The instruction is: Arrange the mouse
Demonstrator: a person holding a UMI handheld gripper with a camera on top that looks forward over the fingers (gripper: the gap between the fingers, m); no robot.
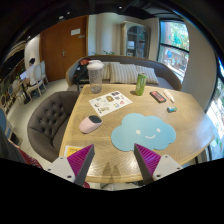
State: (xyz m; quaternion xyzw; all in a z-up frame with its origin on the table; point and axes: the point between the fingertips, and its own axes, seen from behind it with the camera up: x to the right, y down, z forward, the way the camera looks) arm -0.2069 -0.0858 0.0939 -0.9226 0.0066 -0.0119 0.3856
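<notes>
Fingers (112,163) spread wide, holding nothing, above wooden table (190,125), mouse (91,124) beside blue cloud-shaped mat (143,131) ahead

Home living room: sofa (120,72), wooden table (125,112), armchair (48,118).

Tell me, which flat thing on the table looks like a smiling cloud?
The light blue cloud-shaped mat, just ahead of the open hand-held gripper. The white sheet beyond is rectangular.

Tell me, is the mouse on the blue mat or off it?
Off it. The mouse lies on the bare table, beside the blue cloud-shaped mat, beyond the open gripper.
</notes>
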